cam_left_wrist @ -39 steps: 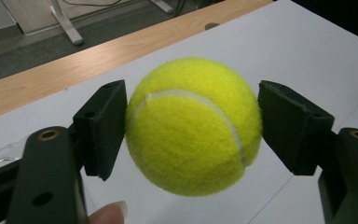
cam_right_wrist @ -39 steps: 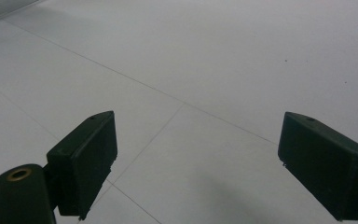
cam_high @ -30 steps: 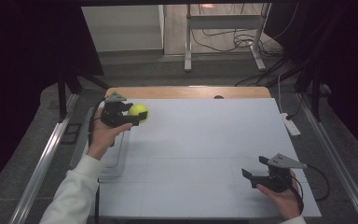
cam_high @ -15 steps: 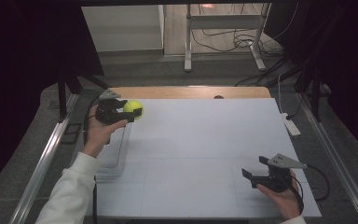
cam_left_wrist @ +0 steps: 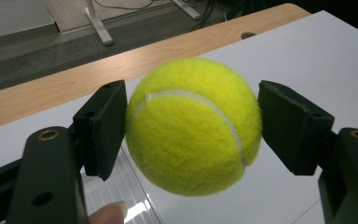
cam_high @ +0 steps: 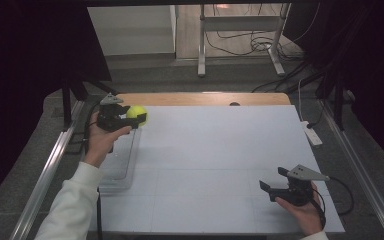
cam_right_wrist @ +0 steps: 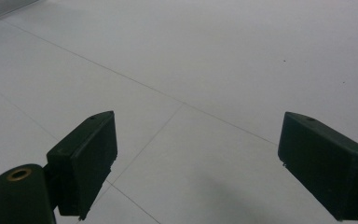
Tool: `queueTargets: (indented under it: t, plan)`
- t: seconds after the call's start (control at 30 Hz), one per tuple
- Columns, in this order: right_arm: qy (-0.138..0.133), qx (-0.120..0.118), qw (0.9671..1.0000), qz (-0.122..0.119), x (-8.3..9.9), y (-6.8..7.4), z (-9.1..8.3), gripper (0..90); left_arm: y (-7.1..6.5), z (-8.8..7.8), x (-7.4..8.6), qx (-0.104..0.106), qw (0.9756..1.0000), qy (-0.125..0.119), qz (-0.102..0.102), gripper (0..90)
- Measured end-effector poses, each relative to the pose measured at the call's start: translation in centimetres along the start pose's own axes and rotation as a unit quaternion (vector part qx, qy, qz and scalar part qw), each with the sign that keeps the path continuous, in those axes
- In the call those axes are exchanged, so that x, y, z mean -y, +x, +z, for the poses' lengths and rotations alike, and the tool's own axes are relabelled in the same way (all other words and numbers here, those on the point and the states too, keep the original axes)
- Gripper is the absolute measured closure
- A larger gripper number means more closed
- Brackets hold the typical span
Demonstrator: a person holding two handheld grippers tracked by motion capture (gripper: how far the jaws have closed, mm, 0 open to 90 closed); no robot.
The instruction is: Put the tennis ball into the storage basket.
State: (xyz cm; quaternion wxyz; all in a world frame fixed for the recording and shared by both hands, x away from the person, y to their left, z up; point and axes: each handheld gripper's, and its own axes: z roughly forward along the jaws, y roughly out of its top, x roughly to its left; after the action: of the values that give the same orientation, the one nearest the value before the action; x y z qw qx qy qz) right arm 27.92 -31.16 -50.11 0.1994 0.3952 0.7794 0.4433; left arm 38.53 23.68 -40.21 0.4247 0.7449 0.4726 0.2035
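A yellow tennis ball (cam_high: 138,113) hangs in the air over the table's far left corner, with my left gripper (cam_high: 136,120) shut on it. In the left gripper view the ball (cam_left_wrist: 193,126) sits between the two black jaws, and both pads press its sides. A fingertip (cam_left_wrist: 107,215) shows at the bottom edge. My right gripper (cam_high: 273,178) is held low over the white table top (cam_high: 220,150) at the near right. It is open, and in the right gripper view its jaws (cam_right_wrist: 196,154) stand wide apart with nothing between them.
A clear plastic tray (cam_high: 117,165) lies along the table's left edge, below the left hand. A white power strip (cam_high: 311,133) rests off the right edge. A wooden strip (cam_high: 205,98) borders the far side. Metal rails run down both sides of the table.
My left gripper has carried the tennis ball a little to the left and toward the far edge. The right gripper has not moved.
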Motion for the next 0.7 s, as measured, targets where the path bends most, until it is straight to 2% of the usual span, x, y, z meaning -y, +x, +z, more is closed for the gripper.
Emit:
queueTargets:
  t: [0.7]
  plan:
    - [-0.001,-0.001,1.0000,0.002,0.0,0.0,0.0,11.8,1.8,-0.1,0.2,-0.023,0.9996,0.002,-0.017,27.5]
